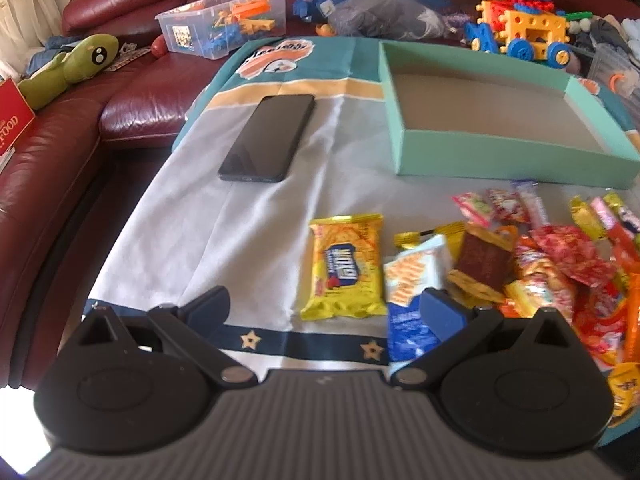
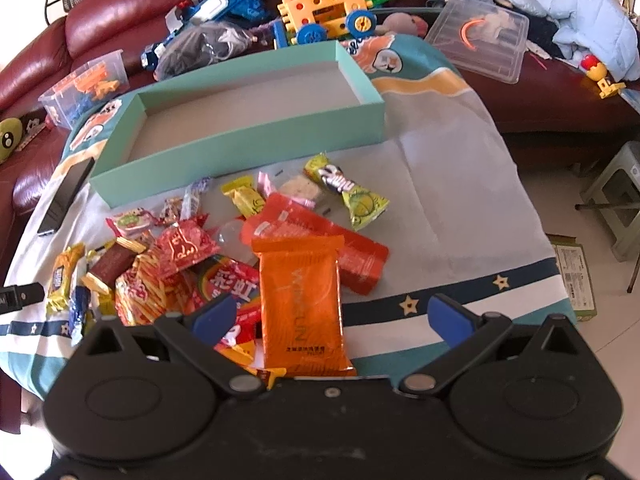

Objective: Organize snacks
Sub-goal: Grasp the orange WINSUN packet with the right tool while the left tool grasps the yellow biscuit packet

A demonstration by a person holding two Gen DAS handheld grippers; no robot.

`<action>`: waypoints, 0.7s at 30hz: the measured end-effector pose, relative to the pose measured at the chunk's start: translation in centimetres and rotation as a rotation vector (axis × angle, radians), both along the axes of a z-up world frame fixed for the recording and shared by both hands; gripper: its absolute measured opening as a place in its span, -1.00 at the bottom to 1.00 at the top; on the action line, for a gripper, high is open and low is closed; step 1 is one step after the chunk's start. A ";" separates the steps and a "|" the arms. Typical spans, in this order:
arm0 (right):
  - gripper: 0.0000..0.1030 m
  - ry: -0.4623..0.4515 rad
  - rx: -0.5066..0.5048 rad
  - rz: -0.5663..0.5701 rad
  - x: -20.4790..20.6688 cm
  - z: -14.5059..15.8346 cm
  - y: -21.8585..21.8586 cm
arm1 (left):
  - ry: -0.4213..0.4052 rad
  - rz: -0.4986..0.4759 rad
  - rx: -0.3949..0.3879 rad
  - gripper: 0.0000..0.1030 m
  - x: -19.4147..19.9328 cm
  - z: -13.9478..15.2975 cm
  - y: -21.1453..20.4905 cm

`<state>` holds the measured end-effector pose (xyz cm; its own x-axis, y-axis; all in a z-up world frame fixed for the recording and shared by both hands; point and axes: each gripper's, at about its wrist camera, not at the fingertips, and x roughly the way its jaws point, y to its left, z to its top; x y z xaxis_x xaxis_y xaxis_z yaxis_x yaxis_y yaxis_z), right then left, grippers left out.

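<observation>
A pile of wrapped snacks [image 2: 176, 260] lies on the cloth in front of an empty teal box [image 2: 256, 120]; the box also shows in the left wrist view [image 1: 512, 152]. My left gripper [image 1: 324, 308] is open and empty, just above the cloth, with a yellow biscuit pack [image 1: 346, 270] between its fingers and a blue-white pack [image 1: 412, 284] by the right finger. My right gripper [image 2: 332, 316] is open and empty, and a flat orange pack [image 2: 304, 304] lies between its fingers. A longer red-orange pack [image 2: 320, 236] lies behind it.
A black phone [image 1: 268, 138] lies on the cloth left of the box. The red leather sofa [image 1: 132, 92] holds a clear bin of toys [image 1: 224, 24], a block toy car [image 1: 520, 20], a green plush [image 1: 68, 68] and a clear lid [image 2: 480, 40]. The cloth's right edge drops to the floor.
</observation>
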<state>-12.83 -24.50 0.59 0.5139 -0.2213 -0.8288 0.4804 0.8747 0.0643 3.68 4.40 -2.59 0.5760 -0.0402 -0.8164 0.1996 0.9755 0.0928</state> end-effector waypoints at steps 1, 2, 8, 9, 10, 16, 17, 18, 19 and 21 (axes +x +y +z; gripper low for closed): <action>1.00 0.003 0.005 0.002 0.1 -0.3 -0.1 | 0.009 0.007 0.005 1.00 0.4 -0.4 0.3; 1.00 0.008 0.006 0.002 0.3 -0.6 -0.1 | 0.020 0.014 0.007 1.00 0.9 -0.9 0.7; 1.00 0.042 0.017 0.000 1.3 -2.5 0.0 | 0.076 0.052 -0.041 0.89 3.6 -3.1 1.9; 1.00 0.046 0.019 0.001 1.5 -2.9 0.0 | 0.084 0.054 -0.055 0.87 4.0 -3.3 1.9; 1.00 0.051 0.018 0.001 1.7 -3.1 0.1 | 0.086 0.053 -0.064 0.84 4.1 -3.5 1.8; 0.76 0.083 0.015 0.006 3.0 -4.7 0.5 | 0.092 0.017 -0.042 0.54 5.3 -4.3 -0.4; 0.72 0.089 0.013 0.006 3.2 -4.9 0.5 | 0.096 0.014 -0.036 0.47 5.5 -4.5 -0.7; 0.68 0.094 0.013 0.007 3.5 -5.2 0.6 | 0.104 0.010 -0.028 0.33 5.6 -4.7 -1.1; 0.65 0.092 0.011 0.007 3.5 -5.3 0.6 | 0.116 0.006 -0.028 0.22 5.8 -4.9 -1.3; 0.42 0.088 -0.002 0.015 4.0 -5.5 0.7 | 0.117 0.005 -0.041 0.14 5.9 -5.0 -1.6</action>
